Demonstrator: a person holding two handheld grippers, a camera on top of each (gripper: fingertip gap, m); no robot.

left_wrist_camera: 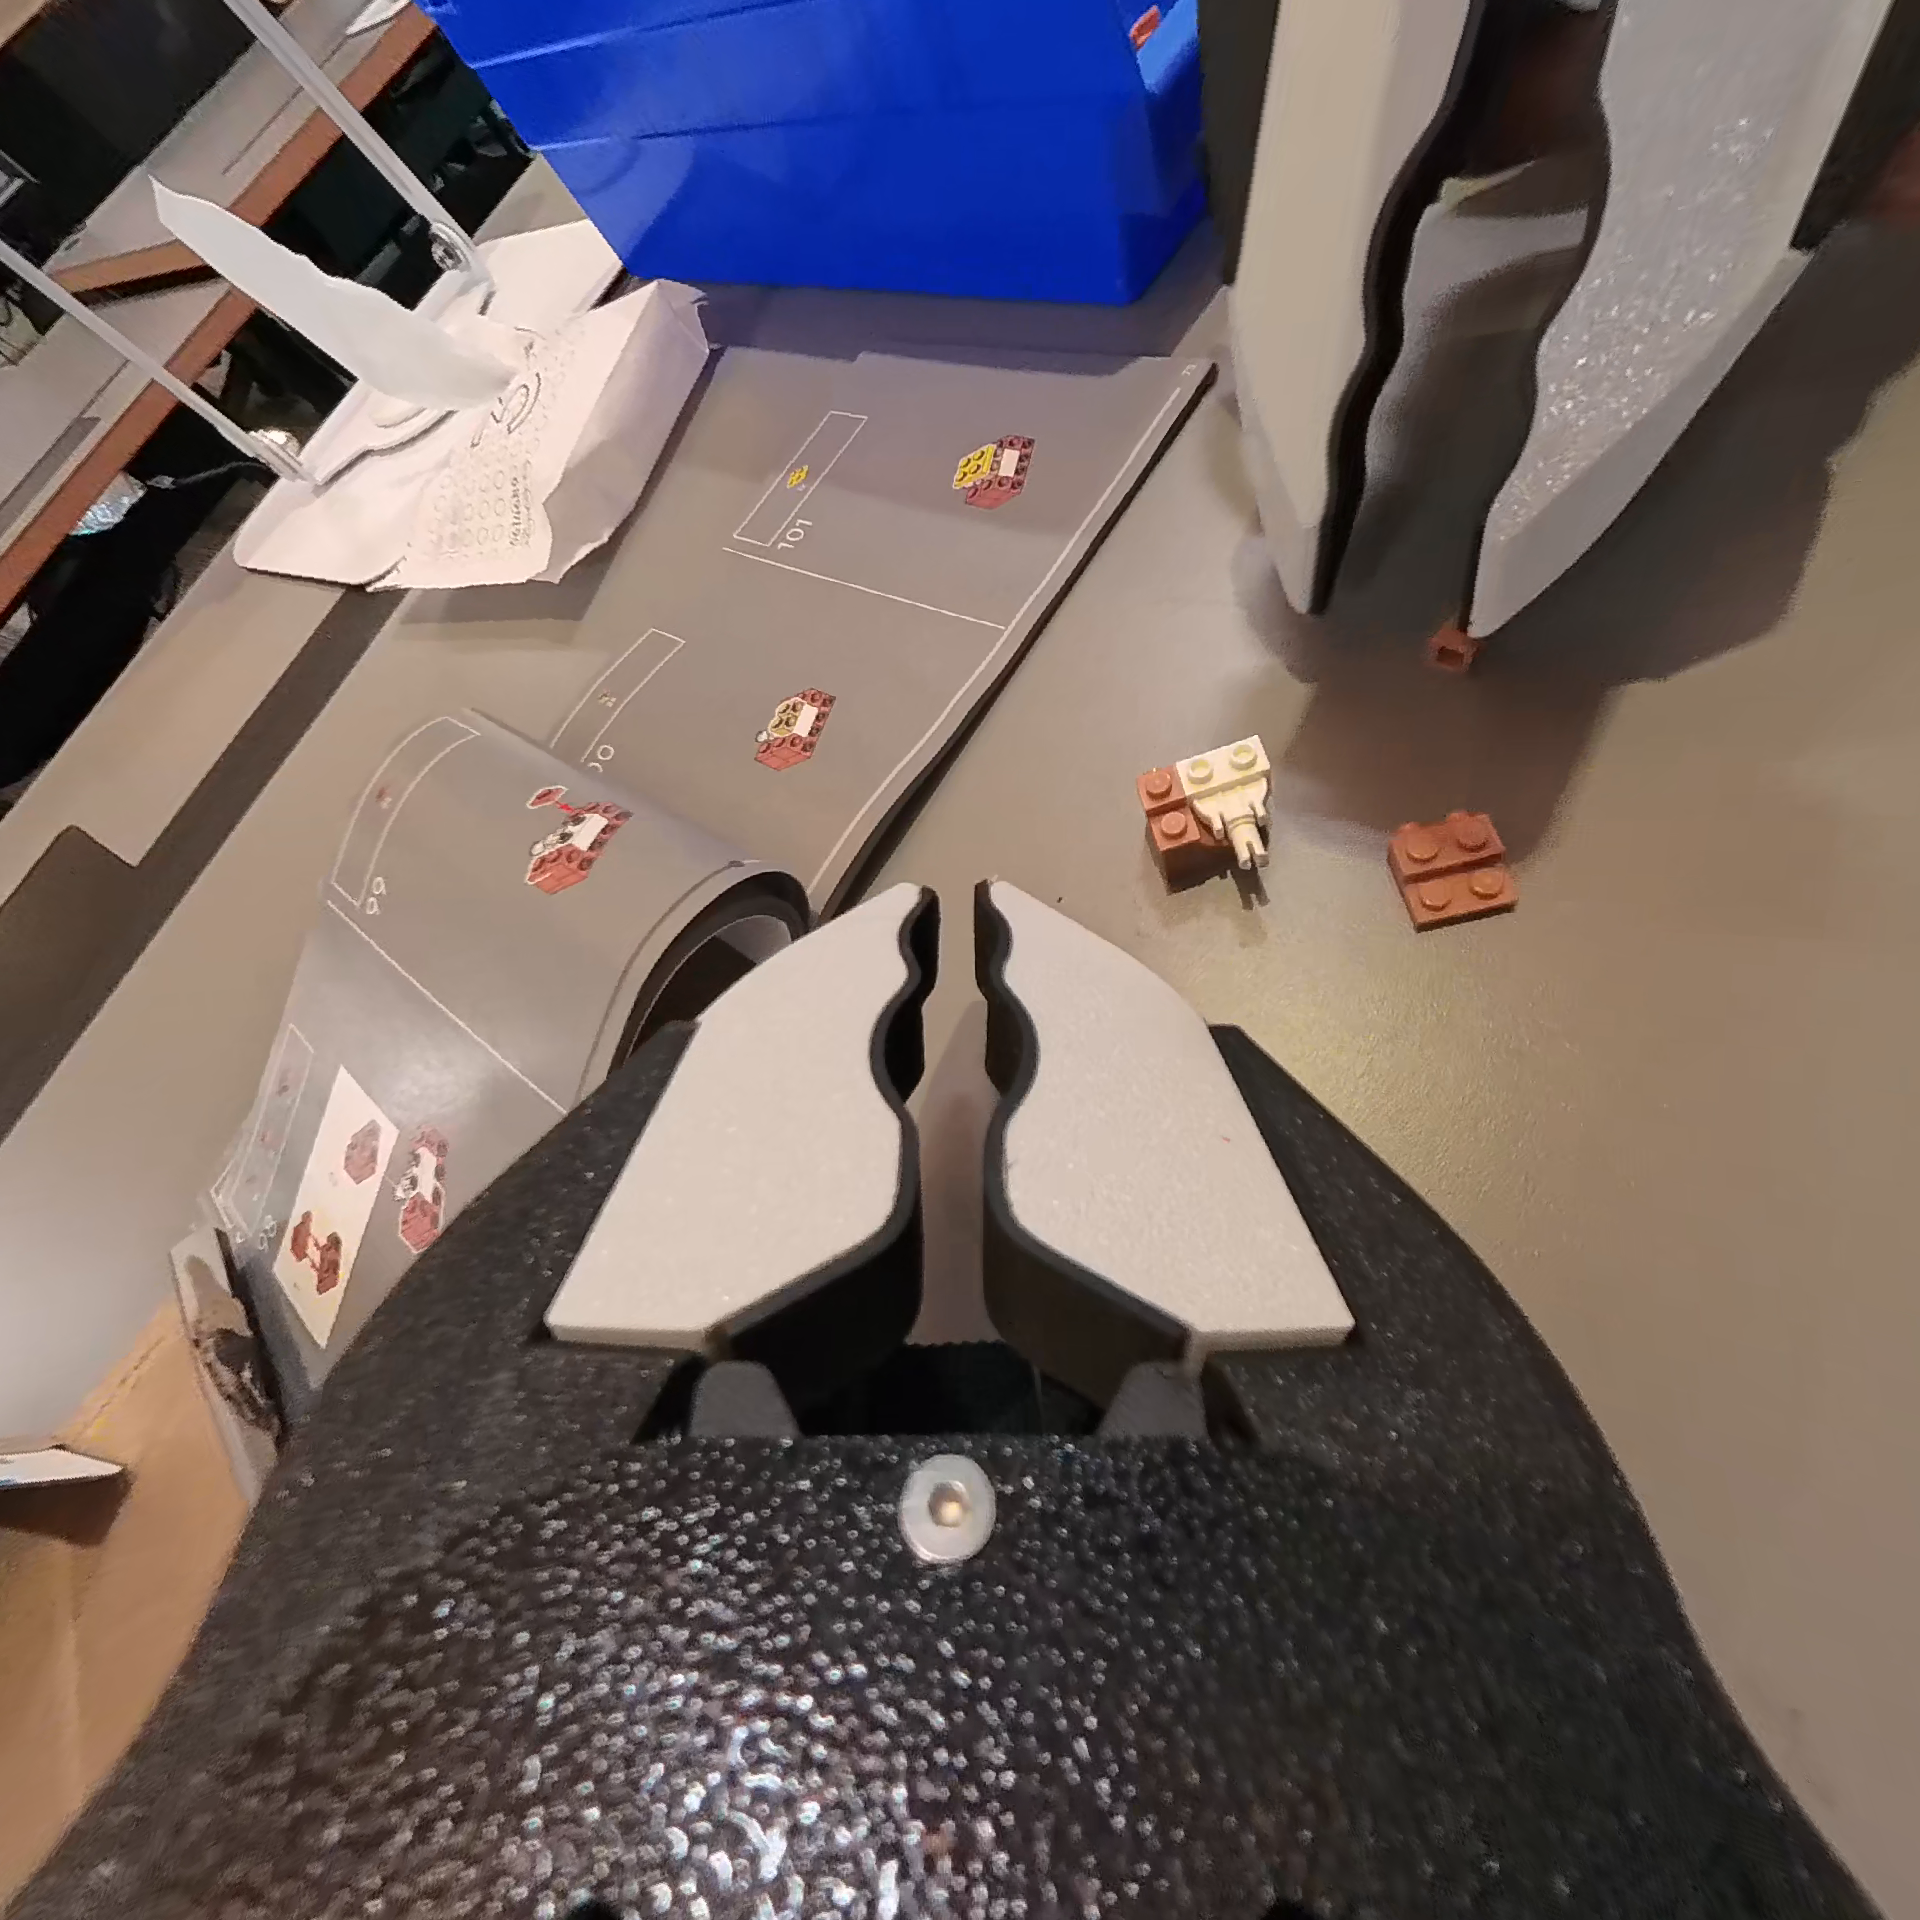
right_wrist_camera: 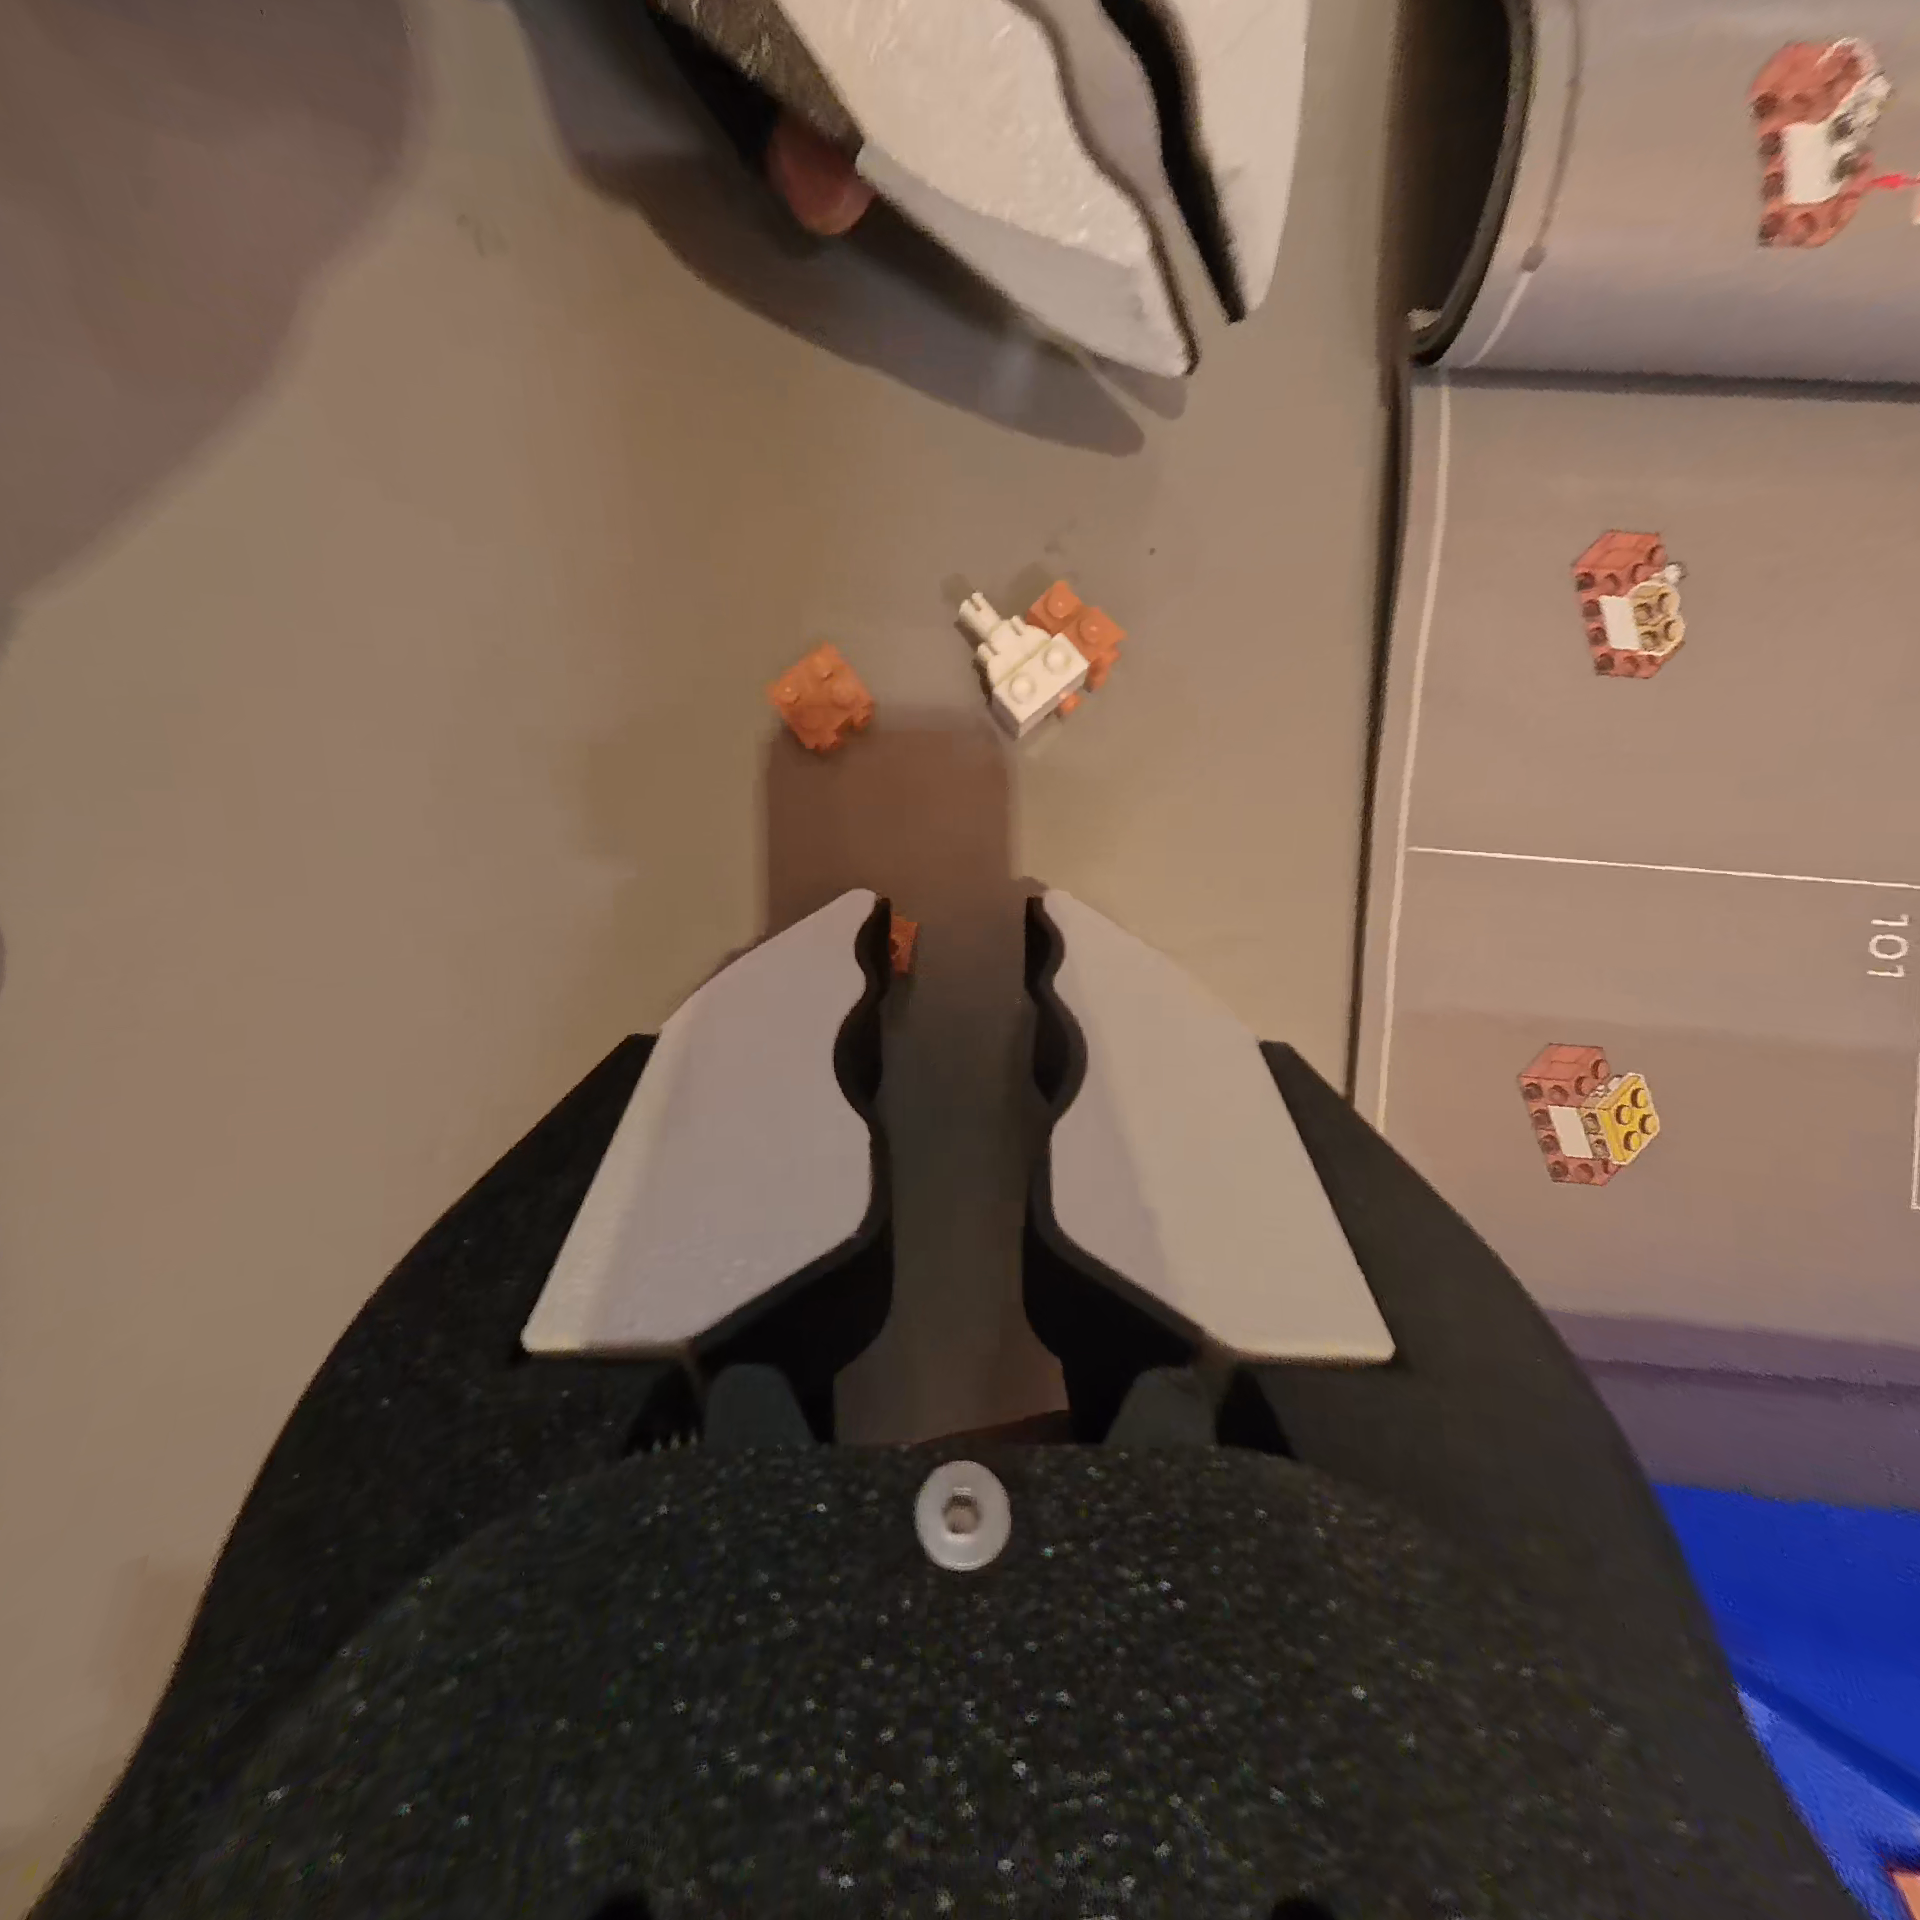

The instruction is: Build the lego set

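We take the white-and-brown brick assembly [left_wrist_camera: 1208,812] on the grey table [left_wrist_camera: 1558,1143] as landmark.

- Left gripper [left_wrist_camera: 956,904]: we see its jaws nearly together, a thin slit between them and nothing in it. It hovers just short of the assembly, beside the curled edge of the instruction booklet [left_wrist_camera: 831,582].
- Right gripper [right_wrist_camera: 956,925]: jaws apart. A small brown brick [right_wrist_camera: 902,943] sits against the inner face of its left finger [right_wrist_camera: 790,1039], clear of the other pad, so not clamped. It stands beyond the assembly, tips pointing down at the table.
- Brown plate with four studs [left_wrist_camera: 1451,868]: on the table just beside the assembly, apart from it.
- Booklet: open, on the far side of the assembly from the plate.
- Blue bin [left_wrist_camera: 862,135] and crumpled white paper bag [left_wrist_camera: 457,436]: well beyond the booklet.
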